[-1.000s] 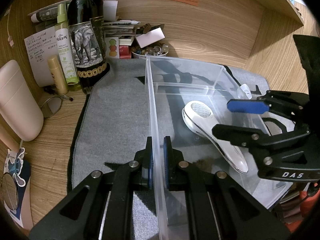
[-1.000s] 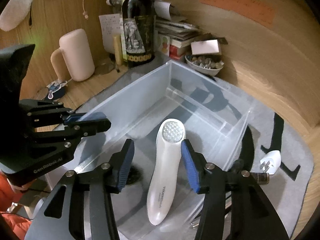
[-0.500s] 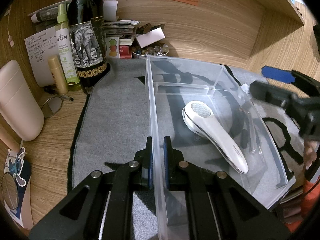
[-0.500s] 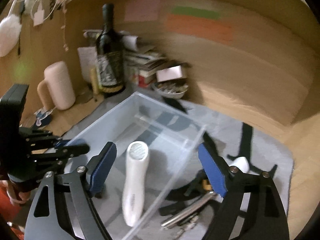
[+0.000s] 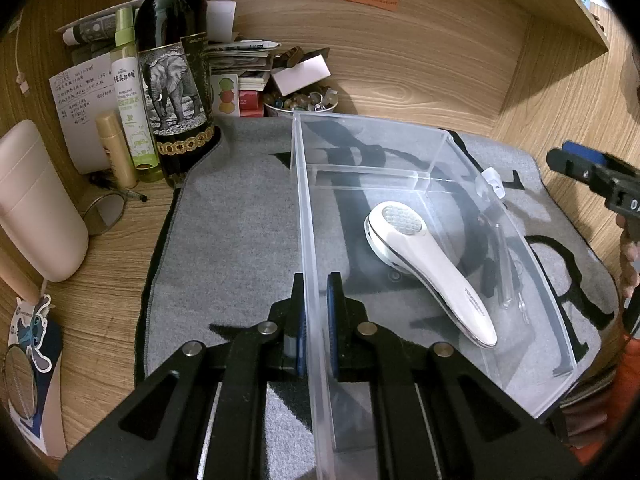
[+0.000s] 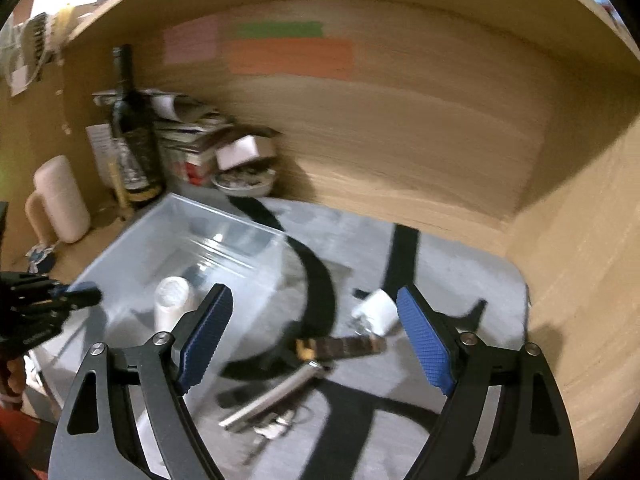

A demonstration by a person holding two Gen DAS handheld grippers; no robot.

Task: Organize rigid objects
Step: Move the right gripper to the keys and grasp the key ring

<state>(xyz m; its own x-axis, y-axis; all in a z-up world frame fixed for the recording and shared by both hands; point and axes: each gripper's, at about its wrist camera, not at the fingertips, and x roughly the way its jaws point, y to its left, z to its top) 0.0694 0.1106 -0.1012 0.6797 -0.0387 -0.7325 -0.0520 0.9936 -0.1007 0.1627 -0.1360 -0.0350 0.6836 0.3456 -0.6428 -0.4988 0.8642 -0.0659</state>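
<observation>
From your left wrist camera, your left gripper is clamped on the near side wall of the clear plastic bin, one pad outside and one inside the wall. The bin sits on a grey mat with black lettering, on a wooden desk. Inside the bin's larger compartment lies the white handheld device, head toward the far divider, handle toward you and to the right. Beyond the bin's right wall, a small white plug adapter rests on the mat. A dark wine bottle with an elephant label stands at the back left, with a green spray bottle just beside it and a bowl of small stones behind the bin. Your right gripper's tip shows at the right edge, well apart from the bin.

From your right wrist camera, which is blurred, your right gripper stands wide apart with nothing between its pads. It hangs over the mat to the right of the bin. Below it lie the white plug adapter, a dark bar with a yellow end and a silvery stick-shaped tool. The white device shows inside the bin, and your left gripper holds the bin's wall at the left edge
</observation>
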